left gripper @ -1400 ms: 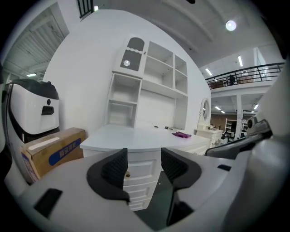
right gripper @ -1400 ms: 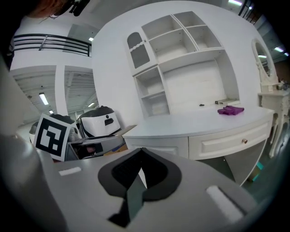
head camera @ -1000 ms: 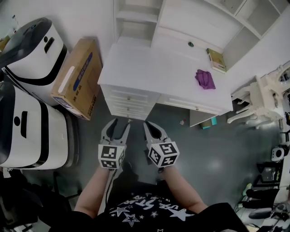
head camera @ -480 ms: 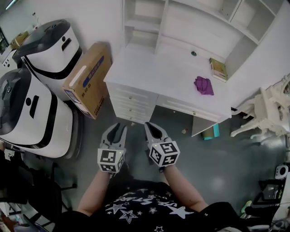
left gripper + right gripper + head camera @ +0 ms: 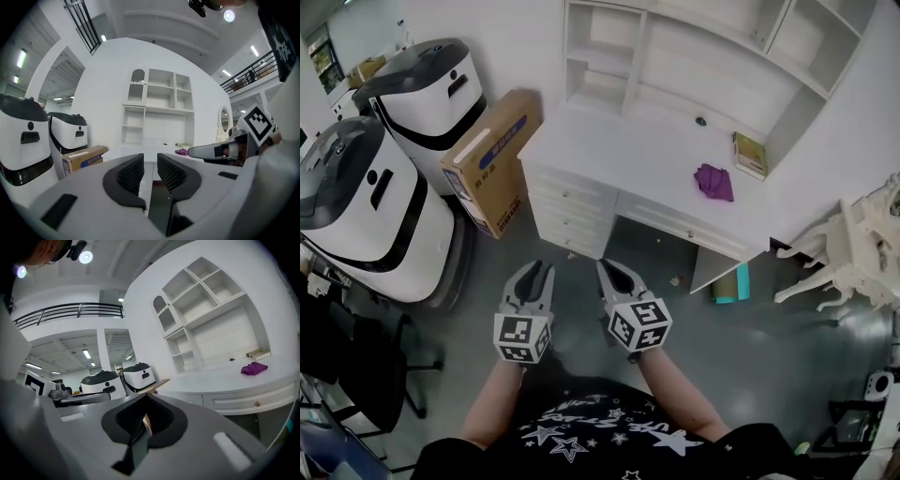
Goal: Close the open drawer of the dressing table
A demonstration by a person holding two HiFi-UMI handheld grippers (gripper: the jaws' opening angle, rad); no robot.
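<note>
The white dressing table (image 5: 647,155) stands ahead against the wall, with shelves above it. Its stack of small drawers (image 5: 567,211) and the wide drawer (image 5: 675,222) under the top look flush from here. Both grippers hover over the grey floor, short of the drawer stack and touching nothing. My left gripper (image 5: 536,270) (image 5: 150,159) has a narrow gap between its closing jaws, with nothing in it. My right gripper (image 5: 604,266) (image 5: 144,401) has its jaws together and empty. A purple cloth (image 5: 714,181) and a small green box (image 5: 750,155) lie on the tabletop.
Two large white-and-black machines (image 5: 366,216) (image 5: 431,80) stand at the left, with a cardboard box (image 5: 492,155) leaning between them and the table. A white ornate chair (image 5: 848,253) is at the right, a teal object (image 5: 727,281) under the table, a black chair (image 5: 347,366) at lower left.
The left jaws have narrowed from wide open to a small gap. Both grippers and the view have drawn back from the drawer stack, showing more floor between. The right jaws stay together.
</note>
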